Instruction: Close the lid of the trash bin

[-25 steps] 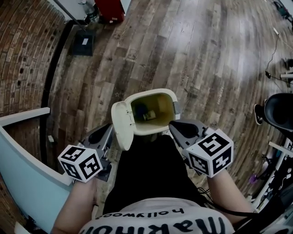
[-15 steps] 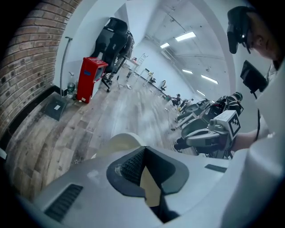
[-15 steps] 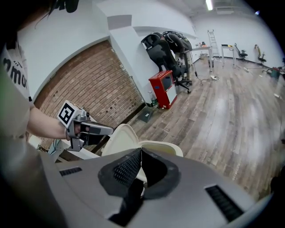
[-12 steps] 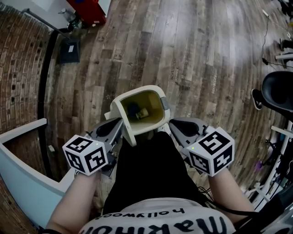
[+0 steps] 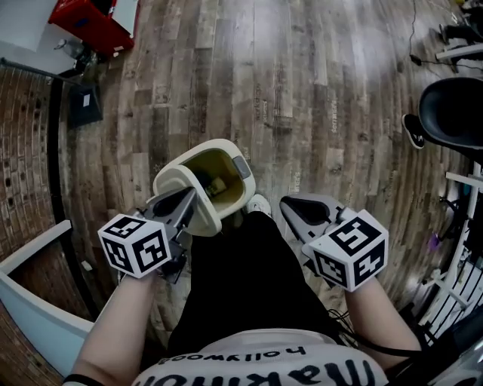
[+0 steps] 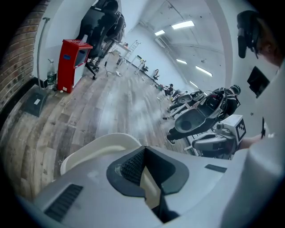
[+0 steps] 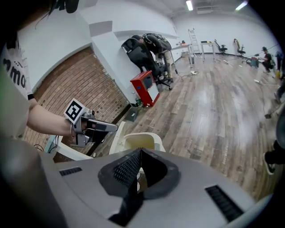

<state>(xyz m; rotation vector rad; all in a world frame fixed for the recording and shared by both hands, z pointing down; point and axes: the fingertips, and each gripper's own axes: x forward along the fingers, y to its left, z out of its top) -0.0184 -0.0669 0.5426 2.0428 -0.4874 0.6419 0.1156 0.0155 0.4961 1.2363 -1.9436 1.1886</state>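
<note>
A cream trash bin (image 5: 226, 157) stands on the wood floor just ahead of my legs, its yellowish inside showing with some rubbish in it. Its lid (image 5: 189, 205) stands raised along the near-left rim, partly tipped over the opening. My left gripper (image 5: 187, 199) is shut, its tips against the lid's outer face; in the left gripper view the lid (image 6: 100, 149) curves right behind the shut gripper (image 6: 143, 149). My right gripper (image 5: 285, 202) hangs shut and empty to the right of the bin, apart from it. In the right gripper view, the bin (image 7: 139, 142) and the left gripper (image 7: 109, 127) show beyond the gripper (image 7: 140, 151).
A red cabinet (image 5: 87, 22) stands at the far left by a brick wall (image 5: 23, 166), with a black floor mat (image 5: 83, 105) near it. A pale blue panel (image 5: 34, 301) is close on my left. A black chair (image 5: 453, 113) and white frames (image 5: 464, 226) stand at the right.
The lid has swung up from lying open at the bin's left to standing over the near rim. My left gripper rose and moved in against it. The right gripper stayed put.
</note>
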